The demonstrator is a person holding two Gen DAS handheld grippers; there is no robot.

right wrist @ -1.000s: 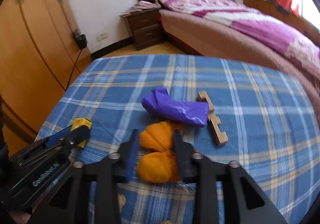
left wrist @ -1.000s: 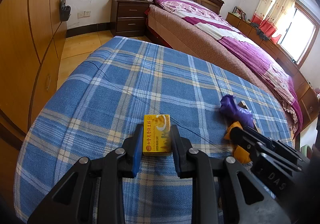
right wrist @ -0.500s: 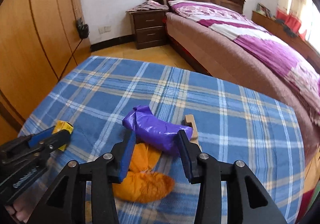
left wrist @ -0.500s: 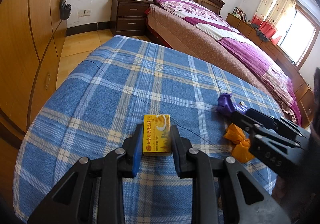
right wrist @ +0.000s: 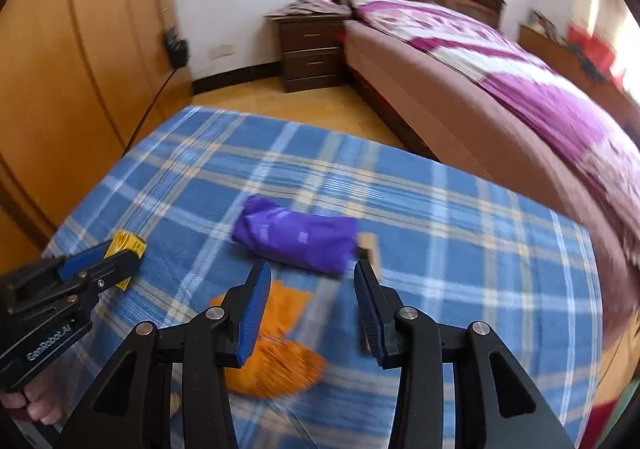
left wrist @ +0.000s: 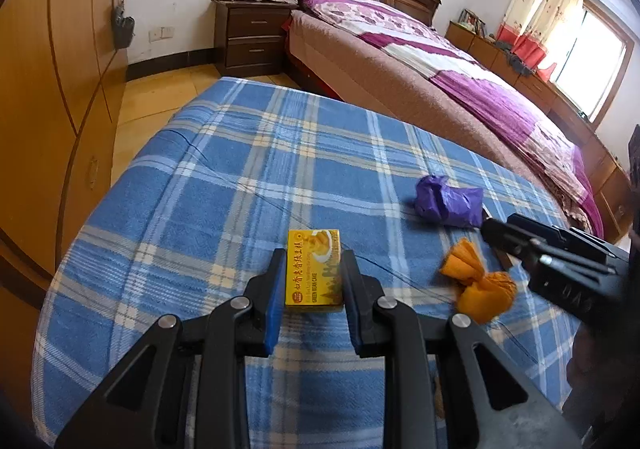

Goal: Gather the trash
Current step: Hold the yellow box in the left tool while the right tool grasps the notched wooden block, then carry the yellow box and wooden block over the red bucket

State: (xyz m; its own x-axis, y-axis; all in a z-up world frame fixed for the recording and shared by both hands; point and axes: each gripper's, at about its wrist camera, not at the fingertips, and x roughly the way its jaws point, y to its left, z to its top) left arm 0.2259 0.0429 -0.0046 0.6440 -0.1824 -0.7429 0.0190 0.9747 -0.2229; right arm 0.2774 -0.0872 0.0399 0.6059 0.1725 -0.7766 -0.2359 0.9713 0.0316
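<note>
Purple wrapper (right wrist: 296, 239) lies on the plaid blanket (right wrist: 460, 249) at 12 o'clock from the right gripper (right wrist: 308, 309), long axis crosswise, nearer this hand. Its 2 jaws, just widened, stand spread and empty. At 9 o'clock, the left gripper (left wrist: 312, 285) pinches a yellow box (left wrist: 314, 269).

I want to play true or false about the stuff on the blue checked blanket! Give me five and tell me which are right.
1. The left gripper is shut on the small yellow cardboard box. True.
2. The right gripper is squeezing the crumpled orange wrapper. False: its jaws stand open with nothing gripped.
3. The crumpled purple plastic bag lies on the blue checked blanket. True.
4. The purple bag sits inside the yellow box. False: they lie apart.
5. The yellow box is lying on the bed with the purple cover. False: it is over the blanket.
</note>
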